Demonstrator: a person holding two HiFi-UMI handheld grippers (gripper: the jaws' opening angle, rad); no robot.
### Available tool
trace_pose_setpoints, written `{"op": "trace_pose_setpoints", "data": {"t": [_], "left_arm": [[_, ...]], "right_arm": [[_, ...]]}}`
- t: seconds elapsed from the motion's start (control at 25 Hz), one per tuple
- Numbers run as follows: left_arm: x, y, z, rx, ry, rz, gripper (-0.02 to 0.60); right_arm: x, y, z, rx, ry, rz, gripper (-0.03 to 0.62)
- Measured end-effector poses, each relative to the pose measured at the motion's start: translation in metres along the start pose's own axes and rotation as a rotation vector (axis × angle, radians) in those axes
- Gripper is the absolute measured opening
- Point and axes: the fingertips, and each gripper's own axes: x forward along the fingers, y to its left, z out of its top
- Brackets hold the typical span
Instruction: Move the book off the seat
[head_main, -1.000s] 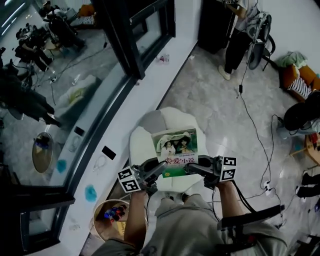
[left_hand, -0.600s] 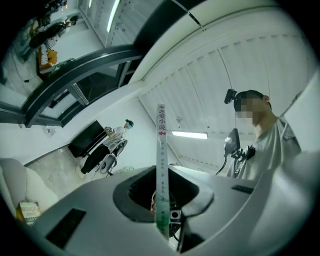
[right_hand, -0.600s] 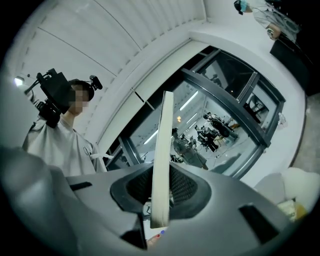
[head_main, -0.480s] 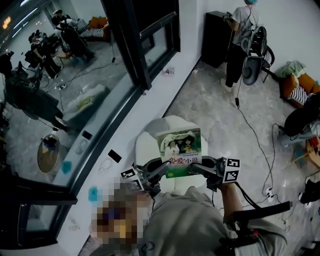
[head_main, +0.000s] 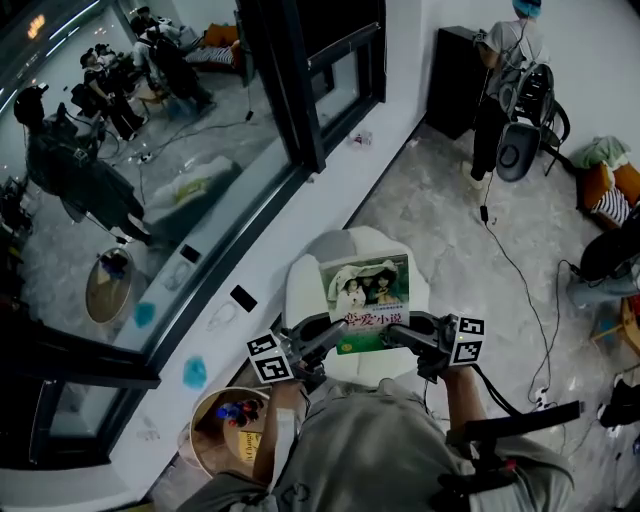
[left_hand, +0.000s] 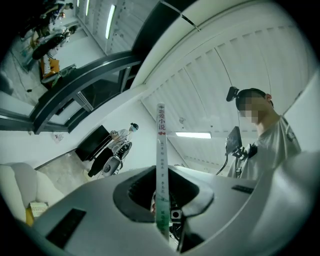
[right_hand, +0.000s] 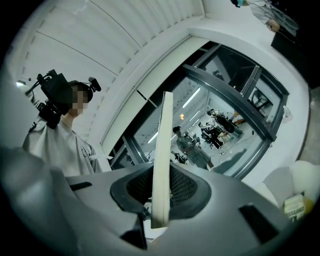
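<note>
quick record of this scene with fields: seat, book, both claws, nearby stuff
seat: white, beside the window ledge
book: green cover up, held above the seat
left claw: shut on the book's spine edge
right claw: shut on the book's page edge
nearby: round basket on the floor, near left; person standing far right

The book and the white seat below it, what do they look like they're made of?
The book: paper, a thin paperback with a smooth printed cover; its edge shows cream pages. The seat: probably padded upholstery, white and matte, judging by its rounded, puffy edges; fabric or leatherette, can't tell.
</note>
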Motion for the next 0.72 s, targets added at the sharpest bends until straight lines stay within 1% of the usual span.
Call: {"op": "trace_pose_setpoints", "data": {"t": [0.12, 0.28, 0.36, 0.56, 0.64, 0.72], "left_arm": [[-0.016, -0.007, 0.002, 0.014, -0.036, 0.045, 0.074], [-0.061, -0.012, 0.004, 0.04, -0.1, 0.112, 0.072], [-0.08, -0.014, 0.003, 0.055, -0.138, 0.163, 0.074], [-0.132, -0.029, 0.001, 0.088, -0.291, 0.375, 0.074], [-0.16, -0.037, -0.003, 0.101, -0.346, 0.443, 0.074], [-0.192, -0.05, -0.013, 0.111, -0.429, 0.542, 0.074]], "right_arm": [[0.012, 0.005, -0.005, 0.016, 0.03, 0.052, 0.074], [0.047, 0.014, -0.028, 0.033, 0.078, 0.139, 0.074], [0.061, 0.017, -0.039, 0.056, 0.115, 0.193, 0.074], [0.103, 0.026, -0.066, 0.151, 0.27, 0.385, 0.074], [0.123, 0.034, -0.084, 0.183, 0.321, 0.456, 0.074], [0.143, 0.046, -0.107, 0.232, 0.4, 0.546, 0.074]]}}
